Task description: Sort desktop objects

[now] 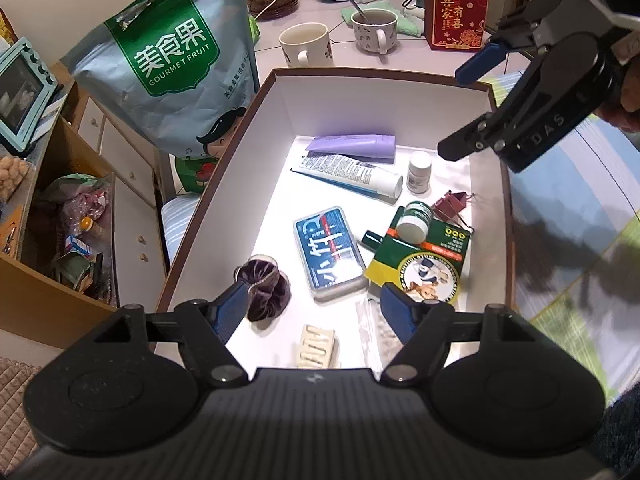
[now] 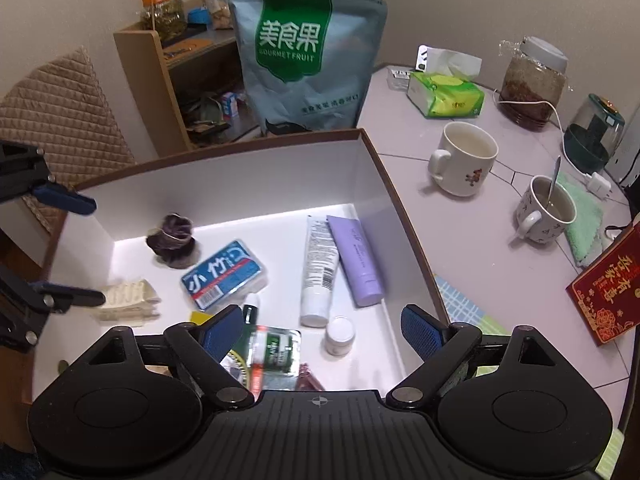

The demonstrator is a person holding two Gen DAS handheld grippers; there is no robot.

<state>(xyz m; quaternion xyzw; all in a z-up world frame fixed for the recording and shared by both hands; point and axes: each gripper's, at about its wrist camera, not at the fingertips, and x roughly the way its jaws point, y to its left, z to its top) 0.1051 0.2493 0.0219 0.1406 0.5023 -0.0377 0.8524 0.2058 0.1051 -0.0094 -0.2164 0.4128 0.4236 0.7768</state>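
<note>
Evidently sorting is nearly done: the scrunchie [image 1: 264,292], toothpick case [image 1: 329,254] and purple tube [image 1: 352,146] lie inside the white box [image 1: 224,184], while both the left gripper [image 1: 316,308] and right gripper [image 2: 320,330] hover above it, wide and empty.

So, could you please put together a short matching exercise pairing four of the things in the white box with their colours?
Things:
1. Scrunchie
2. Squeeze tube by the far wall
3. Flat plastic case with large characters
4. Binder clip

Colours:
A. Blue
B. Dark red
C. Lilac
D. Dark purple

Pairs: 1-D, 2-C, 3-A, 4-B

All four lie inside the white box; both grippers hover open above it, holding nothing.
</note>
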